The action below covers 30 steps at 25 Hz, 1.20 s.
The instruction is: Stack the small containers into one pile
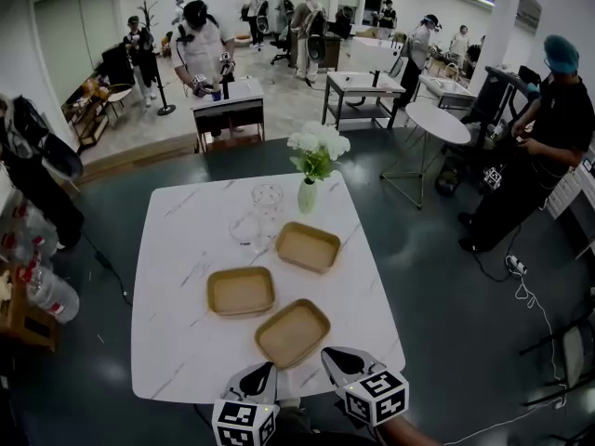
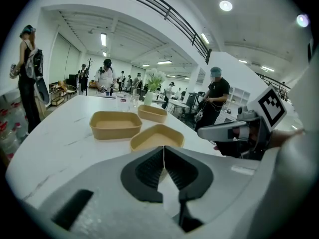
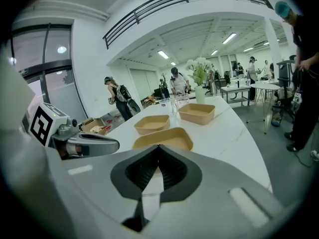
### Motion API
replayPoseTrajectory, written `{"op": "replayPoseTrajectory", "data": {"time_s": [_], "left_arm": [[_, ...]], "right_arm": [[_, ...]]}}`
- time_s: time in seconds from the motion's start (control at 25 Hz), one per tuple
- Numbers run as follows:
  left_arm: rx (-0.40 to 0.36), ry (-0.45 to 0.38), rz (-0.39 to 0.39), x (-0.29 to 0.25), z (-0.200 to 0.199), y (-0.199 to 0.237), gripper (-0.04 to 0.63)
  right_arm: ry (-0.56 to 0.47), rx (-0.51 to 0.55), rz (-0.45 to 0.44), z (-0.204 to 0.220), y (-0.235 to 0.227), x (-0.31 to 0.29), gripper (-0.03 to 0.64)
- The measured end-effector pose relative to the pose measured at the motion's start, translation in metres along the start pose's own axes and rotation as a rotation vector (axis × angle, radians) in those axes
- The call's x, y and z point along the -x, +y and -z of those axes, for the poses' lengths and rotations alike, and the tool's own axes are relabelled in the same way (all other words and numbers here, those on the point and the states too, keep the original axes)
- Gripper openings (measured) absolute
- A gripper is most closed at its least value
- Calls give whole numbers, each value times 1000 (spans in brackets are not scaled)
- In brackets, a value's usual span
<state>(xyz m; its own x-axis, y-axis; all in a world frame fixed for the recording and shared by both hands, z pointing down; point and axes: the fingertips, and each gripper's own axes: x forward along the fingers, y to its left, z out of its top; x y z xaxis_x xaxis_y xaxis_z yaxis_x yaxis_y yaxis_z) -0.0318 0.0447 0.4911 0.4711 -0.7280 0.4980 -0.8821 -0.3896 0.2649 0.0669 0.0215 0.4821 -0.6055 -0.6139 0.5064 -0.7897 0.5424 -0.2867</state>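
Three tan shallow containers lie apart on the white marble table [image 1: 182, 249]: a far one [image 1: 308, 246], a middle one [image 1: 241, 291] and a near one [image 1: 292, 333]. My left gripper [image 1: 266, 370] and right gripper [image 1: 329, 354] hover side by side at the table's near edge, just short of the near container, both shut and empty. In the left gripper view the shut left gripper [image 2: 163, 149] points at the near container [image 2: 157, 136]. In the right gripper view the shut right gripper [image 3: 158, 147] faces that same container [image 3: 163, 138].
A vase of white flowers [image 1: 309, 191] and two clear glasses [image 1: 267, 196] [image 1: 245, 228] stand at the table's far side. A person in dark clothes [image 1: 544, 147] stands to the right, and other tables and people are farther back.
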Motion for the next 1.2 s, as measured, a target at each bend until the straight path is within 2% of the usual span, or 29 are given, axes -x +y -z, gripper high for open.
{"op": "replayPoseTrajectory", "data": {"time_s": [0.32, 0.56, 0.76, 1.2], "left_arm": [[17, 37, -16, -14, -8, 40, 47], [39, 51, -49, -24, -7, 50, 75], [78, 69, -108, -34, -5, 50, 113], [166, 70, -260, -35, 8, 50, 118]], "right_arm": [[-7, 11, 19, -25, -17, -28, 0], [36, 43, 47, -32, -44, -42, 7], [88, 105, 18, -36, -57, -56, 38], [227, 190, -93, -17, -73, -81, 74]]}}
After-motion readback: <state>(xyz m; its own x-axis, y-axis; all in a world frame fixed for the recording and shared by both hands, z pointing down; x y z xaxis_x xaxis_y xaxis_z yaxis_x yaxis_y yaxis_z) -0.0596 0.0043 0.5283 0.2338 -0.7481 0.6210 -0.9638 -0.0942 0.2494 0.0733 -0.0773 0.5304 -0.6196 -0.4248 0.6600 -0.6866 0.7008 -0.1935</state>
